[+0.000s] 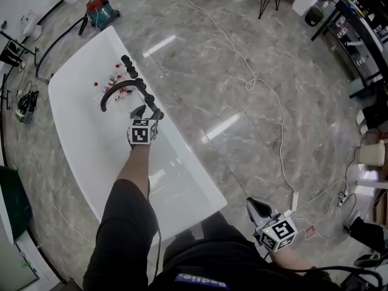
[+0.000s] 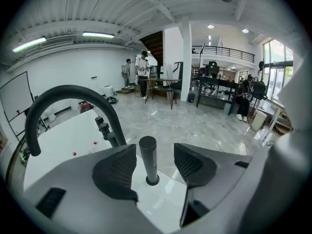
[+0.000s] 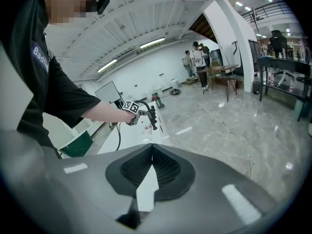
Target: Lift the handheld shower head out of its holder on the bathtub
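The black handheld shower head (image 2: 148, 157) stands upright in its round holder on the rim of the white bathtub (image 1: 91, 138). My left gripper (image 2: 153, 162) is open, with one pad on each side of the shower head and a gap to it on both sides. In the head view that left gripper (image 1: 150, 111) sits at the tub's right rim, just below the black arched spout (image 1: 124, 86) and its knobs (image 1: 128, 67). My right gripper (image 1: 257, 210) hangs low at the right over the floor, away from the tub, shut and holding nothing.
Small red items (image 1: 106, 80) lie inside the tub. A white cable (image 1: 267, 96) snakes across the marble floor to a power strip (image 1: 294, 202). A red vacuum (image 1: 100, 11) stands beyond the tub's far end. People (image 2: 142, 72) stand far off by tables.
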Tool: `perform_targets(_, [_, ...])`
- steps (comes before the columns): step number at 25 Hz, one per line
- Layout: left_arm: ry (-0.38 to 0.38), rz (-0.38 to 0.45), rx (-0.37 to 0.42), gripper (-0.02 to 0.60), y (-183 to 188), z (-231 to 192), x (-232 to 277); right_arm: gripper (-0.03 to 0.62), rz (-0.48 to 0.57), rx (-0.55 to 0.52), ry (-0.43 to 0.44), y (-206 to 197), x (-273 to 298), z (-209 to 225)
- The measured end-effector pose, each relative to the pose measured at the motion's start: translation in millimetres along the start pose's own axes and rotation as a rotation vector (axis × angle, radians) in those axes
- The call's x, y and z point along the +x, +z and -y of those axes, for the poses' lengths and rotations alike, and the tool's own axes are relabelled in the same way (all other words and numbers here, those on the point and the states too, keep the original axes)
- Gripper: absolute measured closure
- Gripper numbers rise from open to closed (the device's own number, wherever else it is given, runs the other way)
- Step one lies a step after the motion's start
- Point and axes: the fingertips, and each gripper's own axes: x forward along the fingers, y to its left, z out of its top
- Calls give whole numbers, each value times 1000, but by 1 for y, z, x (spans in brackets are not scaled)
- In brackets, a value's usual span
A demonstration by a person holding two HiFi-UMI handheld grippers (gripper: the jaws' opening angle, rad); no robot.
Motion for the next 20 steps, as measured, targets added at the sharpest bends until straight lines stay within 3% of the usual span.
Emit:
perform_targets(9, [43, -42, -36, 357, -13, -16, 45, 592, -53, 51, -54, -25, -10, 25])
perform_targets(10, [50, -42, -37, 366, -14, -17, 47, 592, -58, 51, -55, -26, -11, 26])
perform_targets(11, [54, -42, -39, 418, -14, -18, 48, 592, -62, 54, -56, -27, -11, 28])
perform_targets(12, [56, -42, -40, 443, -14, -19, 49, 592, -64, 57, -56, -28, -11, 29])
perform_targets(17, [52, -63, -57, 445, -19, -16, 40, 592, -54, 47, -36, -25, -11, 21])
perform_targets(20, [52, -27, -85, 446, -17, -18, 23, 592, -41, 32, -22, -18, -7, 12])
